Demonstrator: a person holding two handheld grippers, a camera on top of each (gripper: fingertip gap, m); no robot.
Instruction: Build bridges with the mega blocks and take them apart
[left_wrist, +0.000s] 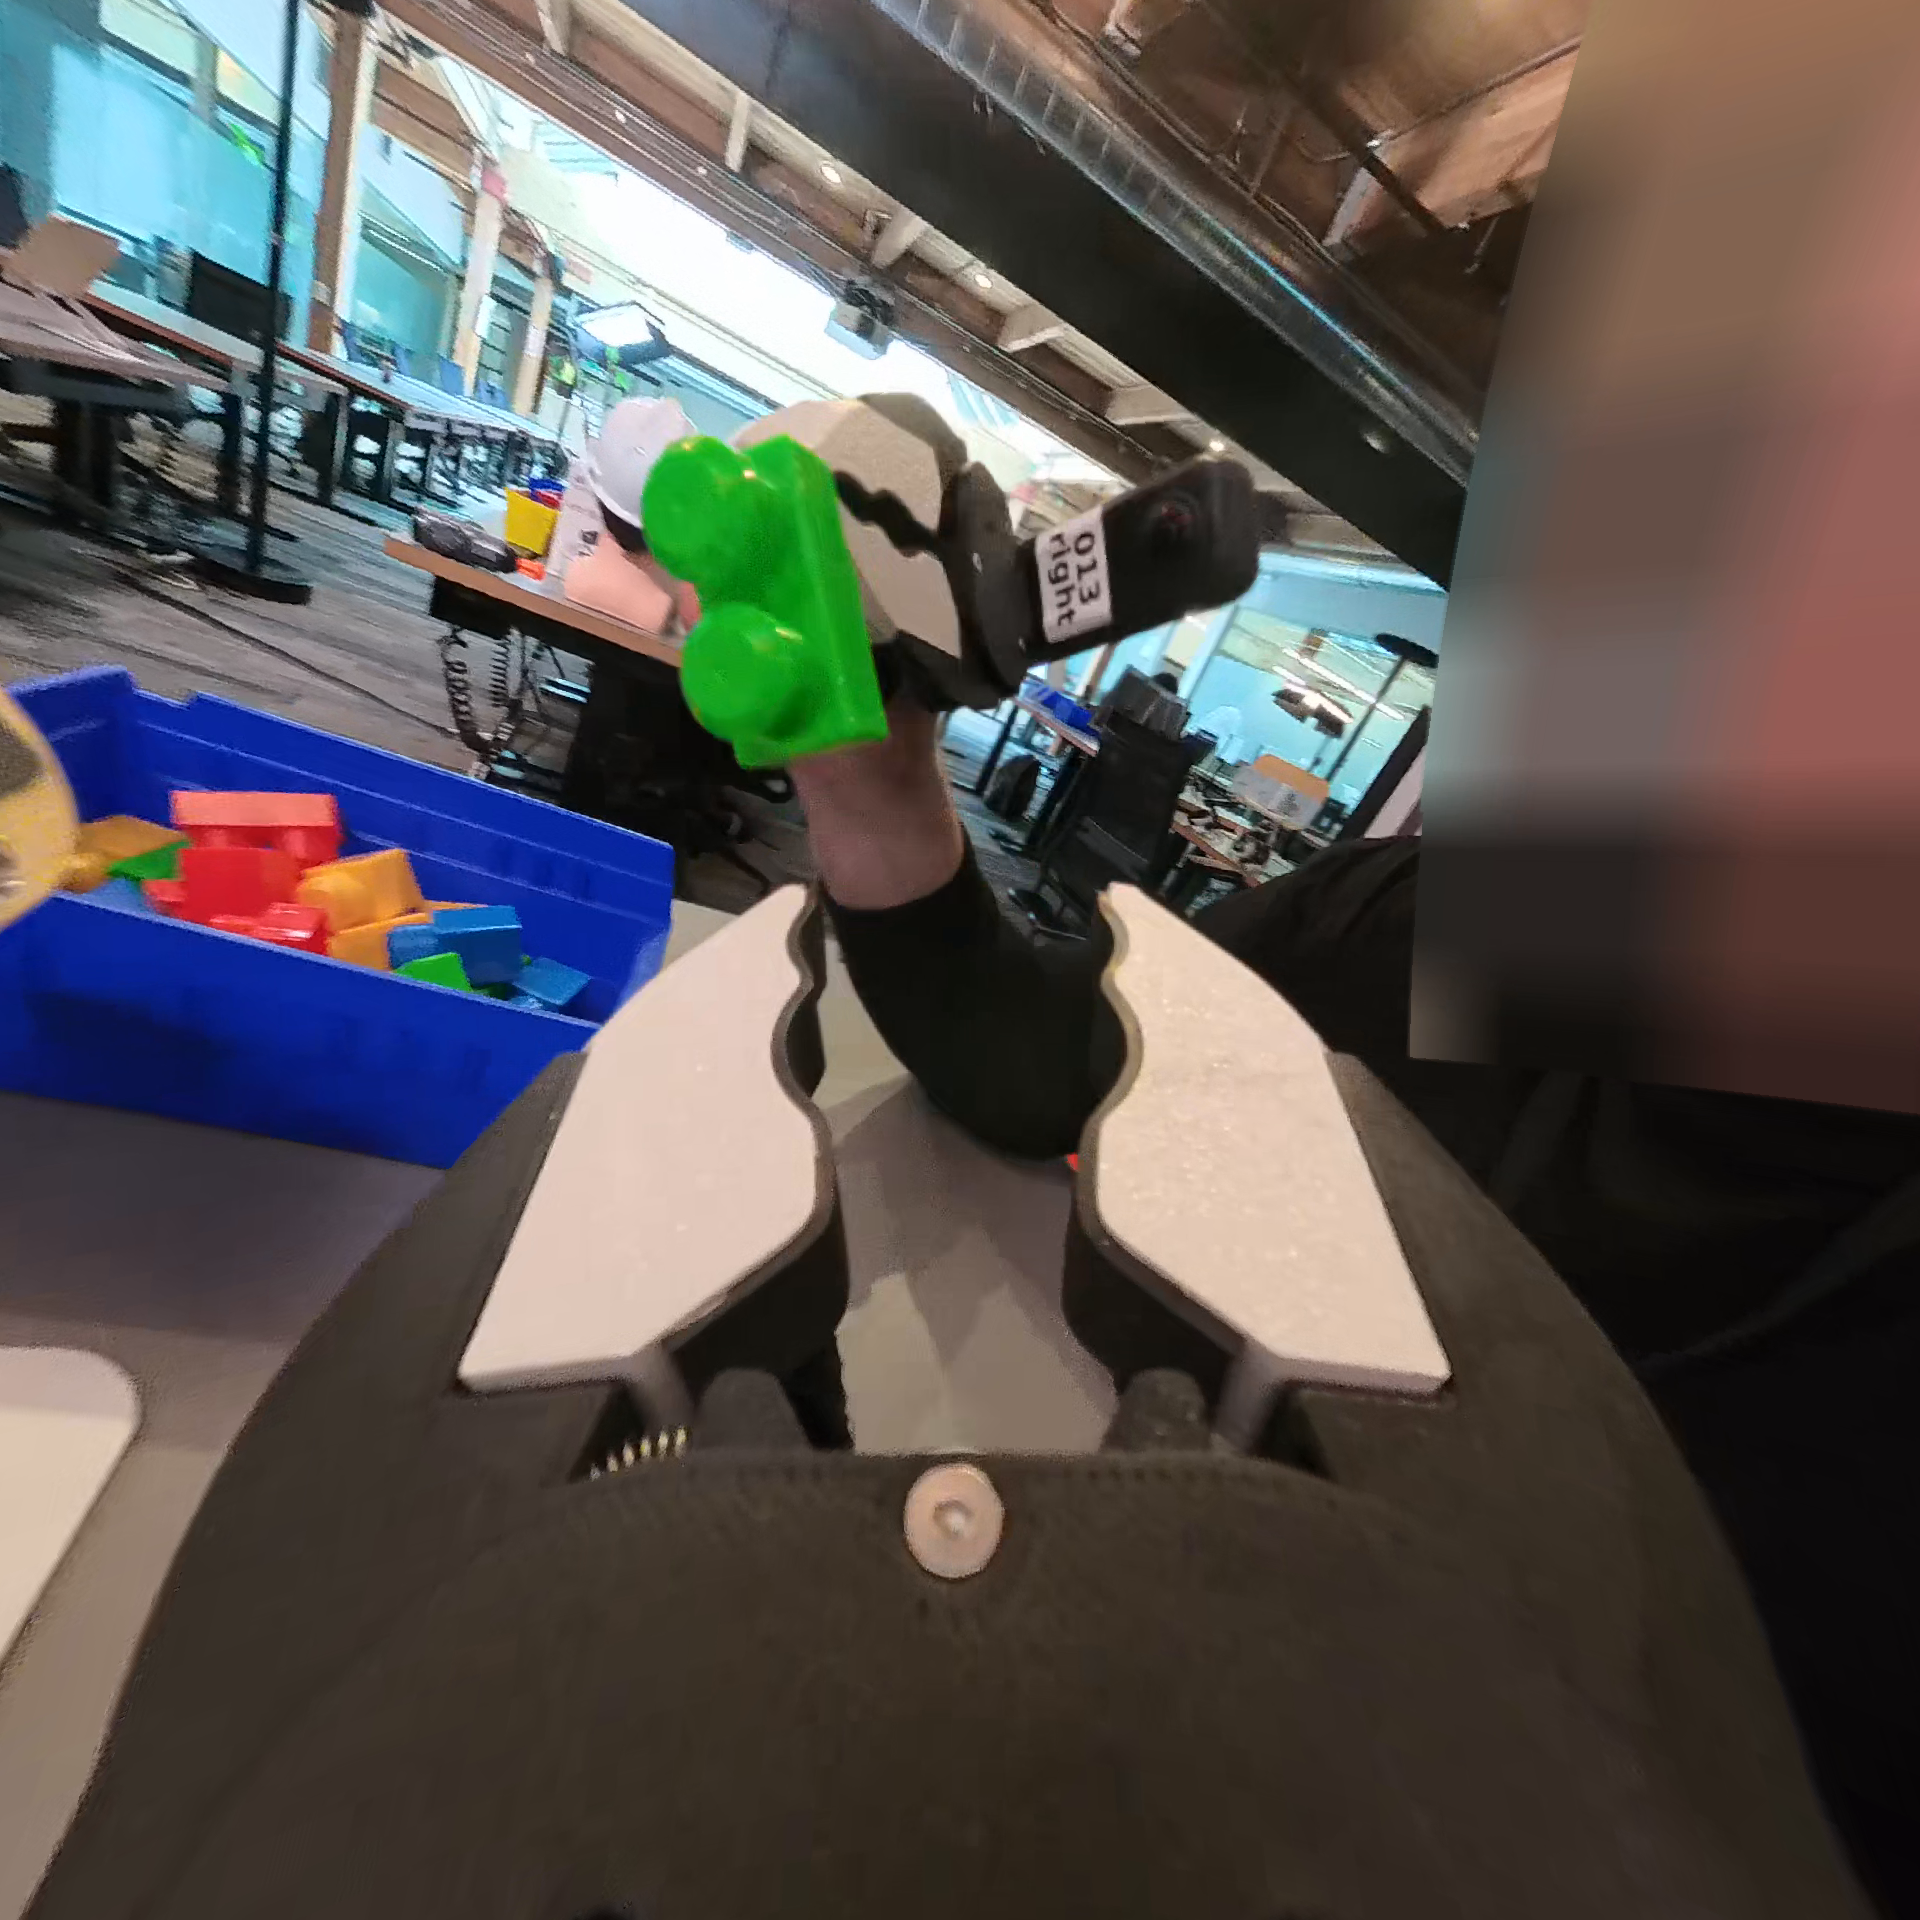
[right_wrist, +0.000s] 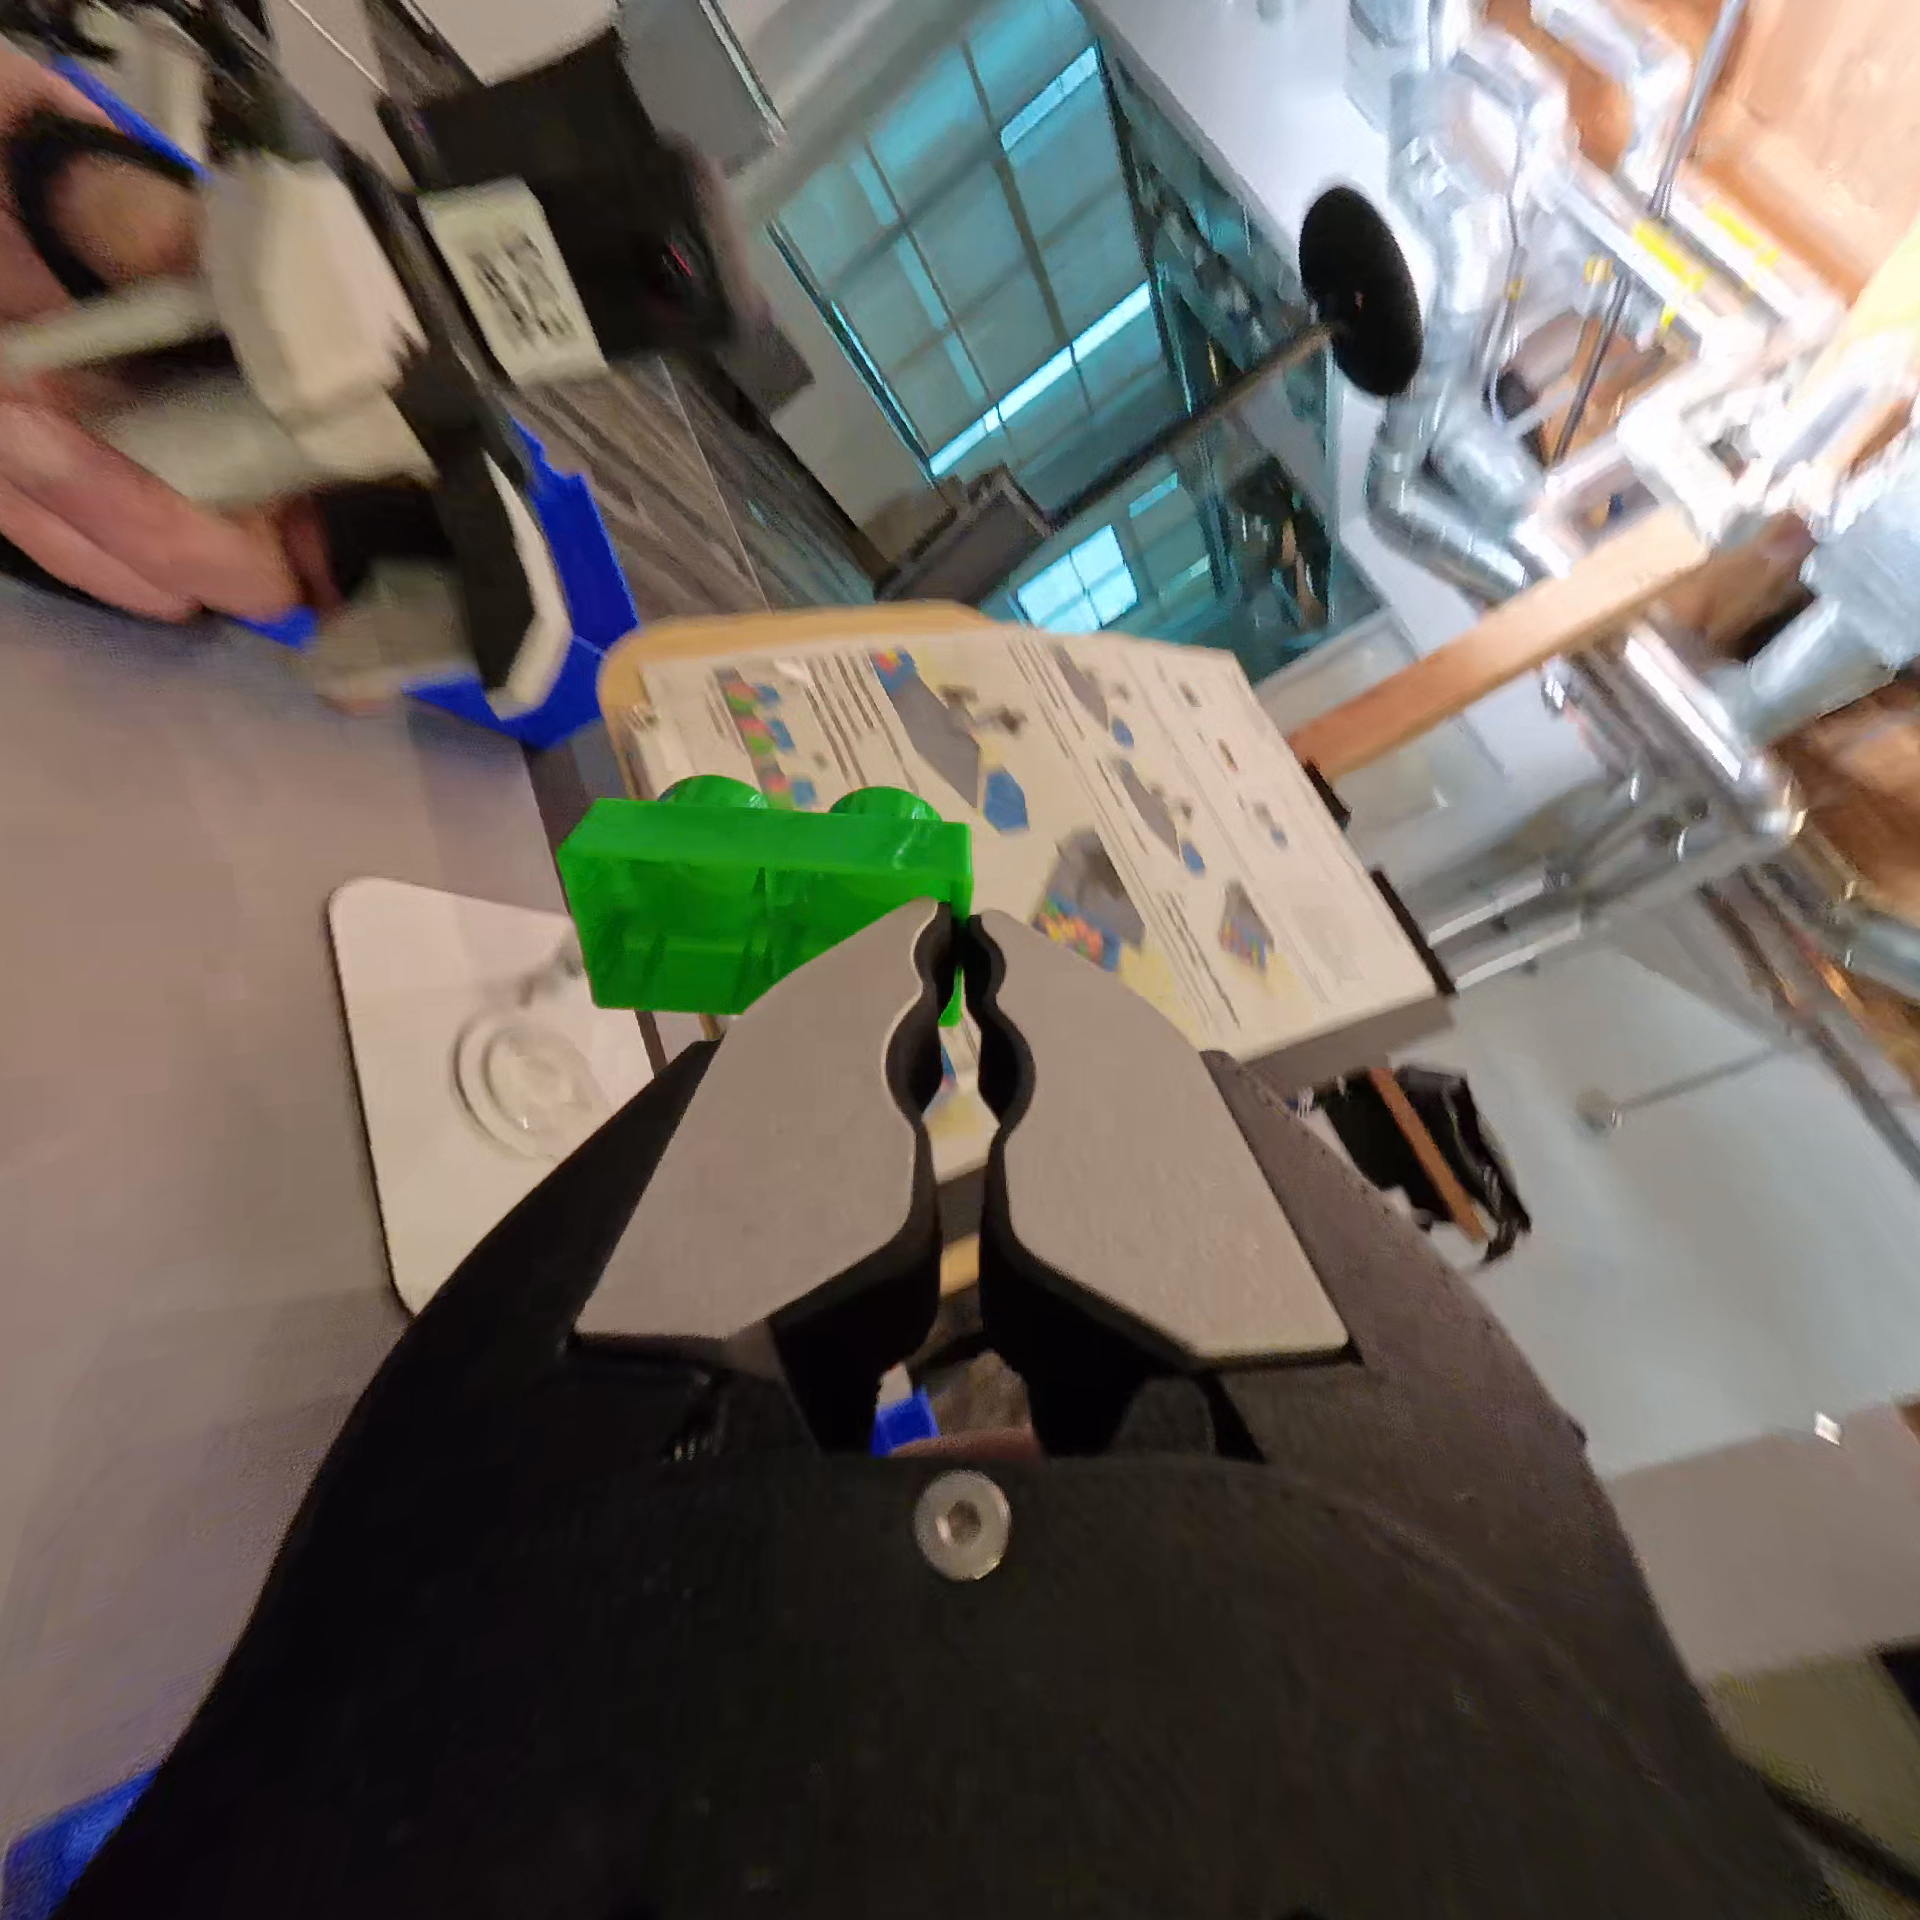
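My right gripper (right_wrist: 961, 920) is shut on one thin side wall of a green two-stud mega block (right_wrist: 727, 904) and holds it in the air, hollow underside toward the camera. In the left wrist view the same green block (left_wrist: 769, 603) hangs from the right gripper (left_wrist: 883, 520), raised above the table with its studs facing left. My left gripper (left_wrist: 961, 914) is open, with nothing between its fingers; a black sleeve and the table lie behind the gap. The left gripper (right_wrist: 312, 312) also shows blurred at the upper left of the right wrist view.
A blue bin (left_wrist: 312, 1049) holding several red, orange, blue and green blocks (left_wrist: 312, 883) stands at the left. A board with an instruction sheet (right_wrist: 1091, 790) lies beyond the green block. A white pad (right_wrist: 457, 1039) lies on the grey table (right_wrist: 156, 935).
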